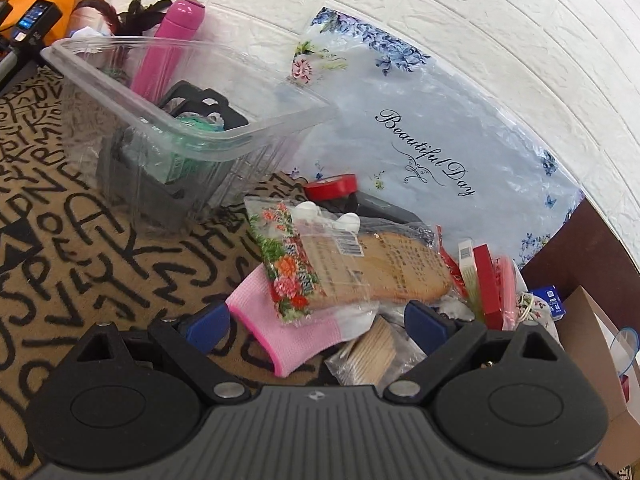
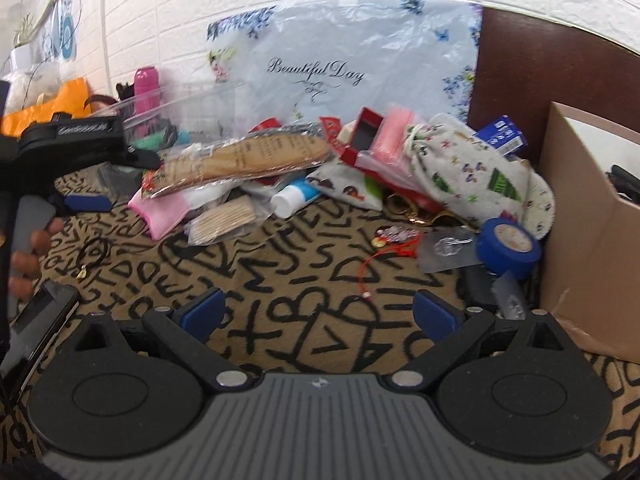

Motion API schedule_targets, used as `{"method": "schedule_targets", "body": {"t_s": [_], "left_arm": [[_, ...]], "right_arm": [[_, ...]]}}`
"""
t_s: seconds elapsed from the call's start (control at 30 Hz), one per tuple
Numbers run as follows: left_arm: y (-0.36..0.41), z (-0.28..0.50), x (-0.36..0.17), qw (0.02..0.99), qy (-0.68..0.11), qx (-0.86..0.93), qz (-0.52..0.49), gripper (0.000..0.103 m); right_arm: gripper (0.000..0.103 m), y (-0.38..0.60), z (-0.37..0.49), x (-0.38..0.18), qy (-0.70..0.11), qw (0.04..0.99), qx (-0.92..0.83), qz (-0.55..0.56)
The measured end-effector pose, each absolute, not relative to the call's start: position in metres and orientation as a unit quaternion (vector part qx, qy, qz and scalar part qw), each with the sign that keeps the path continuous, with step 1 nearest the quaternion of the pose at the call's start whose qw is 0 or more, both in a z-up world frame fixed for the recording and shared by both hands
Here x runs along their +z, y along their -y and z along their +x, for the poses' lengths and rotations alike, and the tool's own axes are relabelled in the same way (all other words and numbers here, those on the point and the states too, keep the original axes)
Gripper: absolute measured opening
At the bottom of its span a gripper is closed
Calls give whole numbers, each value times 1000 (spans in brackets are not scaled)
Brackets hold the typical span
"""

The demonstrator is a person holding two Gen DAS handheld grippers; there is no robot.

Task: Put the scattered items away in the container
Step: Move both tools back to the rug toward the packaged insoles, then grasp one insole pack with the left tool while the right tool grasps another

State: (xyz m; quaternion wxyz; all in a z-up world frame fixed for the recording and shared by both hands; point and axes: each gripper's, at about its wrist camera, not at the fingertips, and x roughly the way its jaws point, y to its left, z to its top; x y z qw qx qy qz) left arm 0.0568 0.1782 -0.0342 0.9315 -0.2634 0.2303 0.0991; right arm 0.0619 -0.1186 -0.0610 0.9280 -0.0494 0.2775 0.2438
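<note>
A clear plastic container (image 1: 224, 136) stands at the left and holds a pink bottle (image 1: 168, 44) and dark items; it also shows in the right wrist view (image 2: 180, 100). A pile of scattered items lies to its right: a bagged insole pack (image 1: 352, 264), a pink sock (image 1: 276, 328), a bag of toothpicks (image 1: 372, 354), red tape (image 1: 332, 186). My left gripper (image 1: 316, 326) is open, its jaws on either side of the sock and the toothpicks. My right gripper (image 2: 316, 314) is open and empty over bare mat. A blue tape roll (image 2: 506, 246), a white tube (image 2: 294, 198) and a patterned pouch (image 2: 472, 168) lie ahead of it.
A cardboard box (image 2: 588, 240) stands at the right. A floral plastic bag (image 1: 420, 120) leans on the white brick wall. A phone (image 2: 36, 320) and a black hair tie (image 2: 94, 254) lie at the left on the letter-print mat (image 2: 320, 272).
</note>
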Motion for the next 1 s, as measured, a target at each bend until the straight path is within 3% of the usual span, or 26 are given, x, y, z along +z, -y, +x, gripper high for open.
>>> {"method": "schedule_targets", "body": {"t_s": [0.17, 0.23, 0.27, 0.33, 0.4, 0.6, 0.77, 0.9, 0.93, 1.0], "left_arm": [[-189, 80, -39, 928, -237, 106, -269, 95], [-192, 87, -41, 926, -238, 107, -271, 90], [-192, 89, -42, 927, -238, 108, -269, 85], [-193, 91, -43, 927, -238, 106, -270, 61], [-195, 92, -45, 923, -244, 100, -279, 45], [-187, 77, -40, 922, -249, 72, -287, 20], [-151, 48, -36, 923, -281, -22, -264, 13], [-116, 26, -45, 907, -328, -108, -241, 14], [-111, 22, -47, 903, -337, -120, -237, 17], [-109, 14, -48, 900, -344, -125, -237, 33]], "right_arm": [[98, 109, 61, -63, -284, 924, 250, -58], [98, 108, 61, -64, -284, 923, 250, -61], [98, 108, 62, -64, -285, 924, 249, -61], [98, 108, 63, -65, -288, 924, 245, -60], [98, 109, 65, -66, -290, 924, 243, -58], [98, 109, 66, -67, -292, 923, 243, -54], [98, 113, 65, -67, -291, 925, 241, -47], [98, 118, 64, -67, -292, 926, 237, -40], [98, 119, 63, -67, -292, 926, 237, -40], [98, 120, 61, -66, -292, 926, 238, -40]]}}
